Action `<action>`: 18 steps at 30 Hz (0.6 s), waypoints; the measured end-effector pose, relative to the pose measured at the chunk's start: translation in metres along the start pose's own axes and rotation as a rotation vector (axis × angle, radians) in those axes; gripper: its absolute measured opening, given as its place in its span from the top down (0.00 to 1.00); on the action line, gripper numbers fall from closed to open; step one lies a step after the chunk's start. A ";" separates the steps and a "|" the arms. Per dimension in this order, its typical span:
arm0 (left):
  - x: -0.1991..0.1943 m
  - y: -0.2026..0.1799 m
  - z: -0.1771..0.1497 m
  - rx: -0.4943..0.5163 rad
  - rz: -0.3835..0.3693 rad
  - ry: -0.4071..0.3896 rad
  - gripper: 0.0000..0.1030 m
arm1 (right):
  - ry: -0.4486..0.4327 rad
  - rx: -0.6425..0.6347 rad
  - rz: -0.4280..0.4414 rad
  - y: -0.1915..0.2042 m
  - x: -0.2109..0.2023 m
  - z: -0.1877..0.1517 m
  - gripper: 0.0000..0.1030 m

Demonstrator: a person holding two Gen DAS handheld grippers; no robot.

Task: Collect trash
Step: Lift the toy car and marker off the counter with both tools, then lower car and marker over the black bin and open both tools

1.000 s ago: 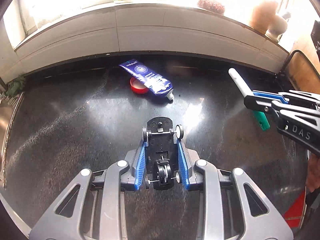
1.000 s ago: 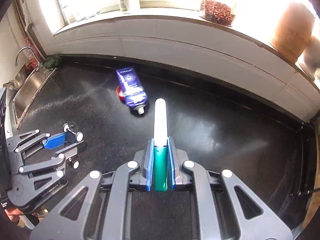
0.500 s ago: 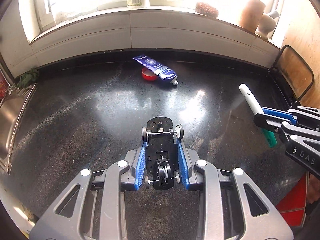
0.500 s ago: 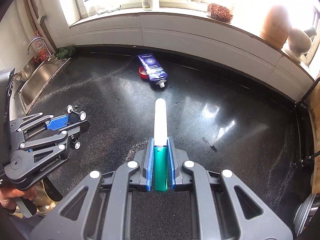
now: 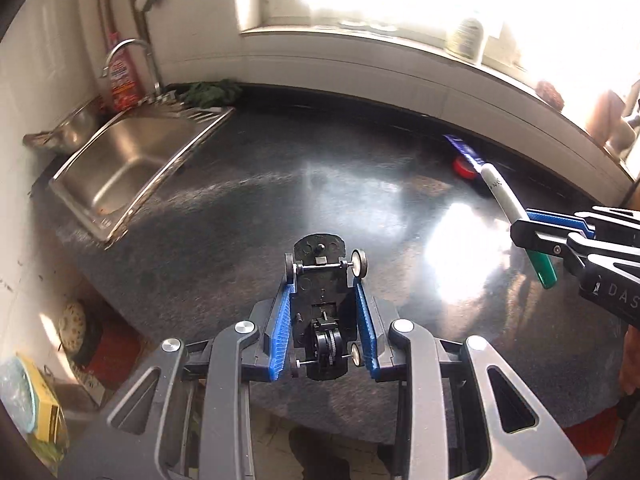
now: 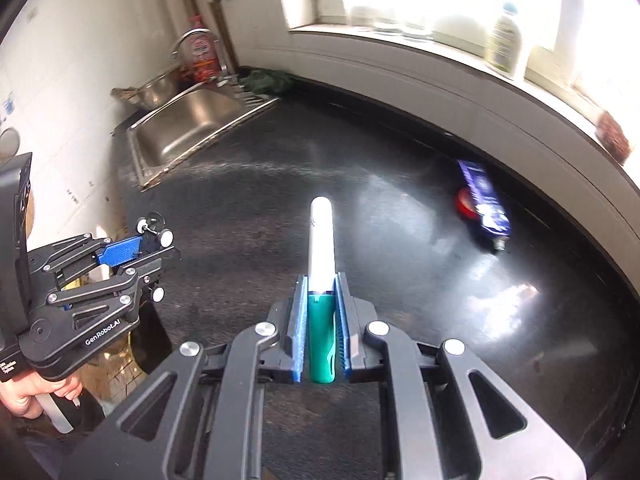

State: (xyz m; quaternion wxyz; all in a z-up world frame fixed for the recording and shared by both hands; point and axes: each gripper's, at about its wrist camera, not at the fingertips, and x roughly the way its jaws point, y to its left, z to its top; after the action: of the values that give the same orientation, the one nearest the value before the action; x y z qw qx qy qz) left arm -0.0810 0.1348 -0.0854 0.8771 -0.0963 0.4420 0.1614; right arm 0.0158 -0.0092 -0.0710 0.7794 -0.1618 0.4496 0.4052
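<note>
— Trash first: where is it?
— Two pieces are in the grippers. The toy car chassis (image 5: 320, 300), black with small white wheels, sits underside up between the blue pads of the left gripper (image 5: 322, 280), which are closed against its sides. The marker (image 6: 321, 280), white barrel with a green cap, is clamped in the right gripper (image 6: 321, 292); its jaws are nearly together, the green cap end lies between the pads and the white end sticks out forward.
— Anything on the counter?
— A blue tube (image 6: 484, 200) lies on the dark countertop (image 6: 280, 184) at the far right, near the white backsplash, its nozzle end toward the near side. It rests partly over a red lid (image 6: 464, 202).
— And the grippers relative to it?
— Both hang above the near part of the counter, well apart from the tube, the left gripper to the left of the right one. A steel sink (image 5: 120, 160) lies at the far left, with a faucet (image 5: 128, 52) and a red bottle (image 5: 122, 84) behind it.
</note>
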 end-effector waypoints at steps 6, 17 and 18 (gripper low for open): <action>-0.023 0.108 -0.055 -0.225 0.172 0.044 0.71 | 0.072 -0.194 0.215 0.112 0.048 0.022 0.86; -0.045 0.236 -0.158 -0.514 0.343 0.141 0.71 | 0.214 -0.456 0.448 0.283 0.112 0.006 0.86; -0.046 0.241 -0.164 -0.524 0.346 0.145 0.71 | 0.225 -0.465 0.454 0.293 0.117 0.004 0.86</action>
State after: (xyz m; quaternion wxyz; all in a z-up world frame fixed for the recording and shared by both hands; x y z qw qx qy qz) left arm -0.3171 0.2988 -0.1516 0.7482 -0.2537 0.4567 0.4090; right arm -0.1782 0.2312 -0.1332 0.5571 -0.2747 0.4531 0.6394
